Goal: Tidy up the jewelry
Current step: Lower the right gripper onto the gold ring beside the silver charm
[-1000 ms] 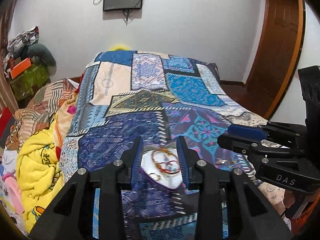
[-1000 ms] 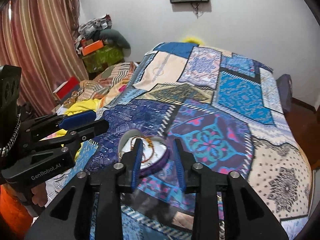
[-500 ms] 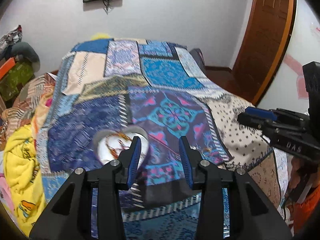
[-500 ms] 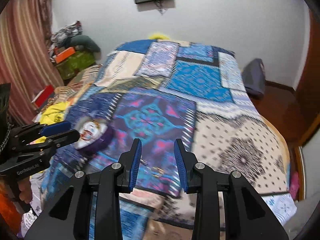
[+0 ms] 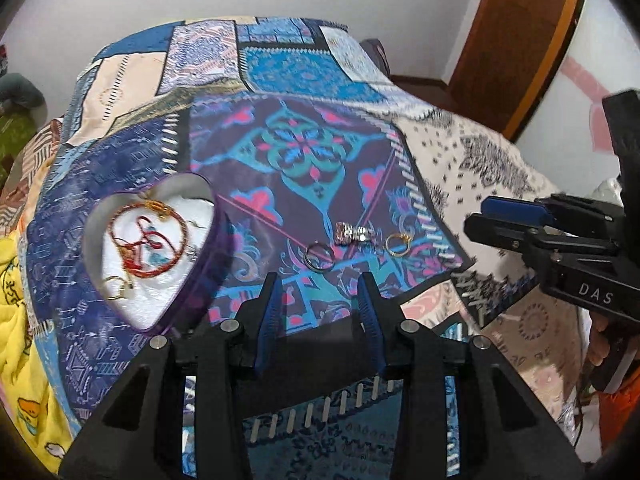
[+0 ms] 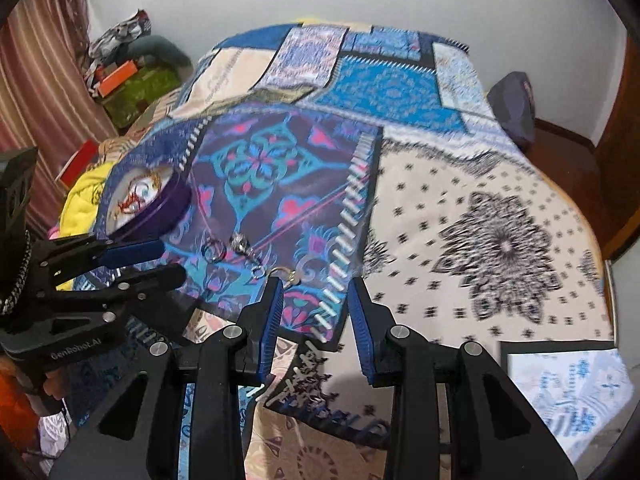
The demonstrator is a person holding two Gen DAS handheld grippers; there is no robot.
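A purple heart-shaped box (image 5: 200,276) with a white lining sits on the bedspread and holds a red cord bracelet (image 5: 148,240) and a gold ring (image 5: 116,286). It also shows in the right wrist view (image 6: 160,212). On the quilt lie a silver ring (image 5: 319,257), a sparkly silver piece (image 5: 354,234) and a gold ring (image 5: 397,243). My left gripper (image 5: 318,300) is open and empty just short of the silver ring. My right gripper (image 6: 316,300) is open and empty, its left finger beside the gold ring (image 6: 286,274).
The patchwork bedspread (image 5: 300,80) covers the bed. A yellow blanket (image 5: 16,320) and piled clothes lie on the left. A wooden door (image 5: 516,40) stands at the right, a dark cushion (image 6: 514,108) on the floor by the bed.
Both grippers have swung right, away from the heart box, and come down toward the loose rings on the quilt. The box now lies to their left.
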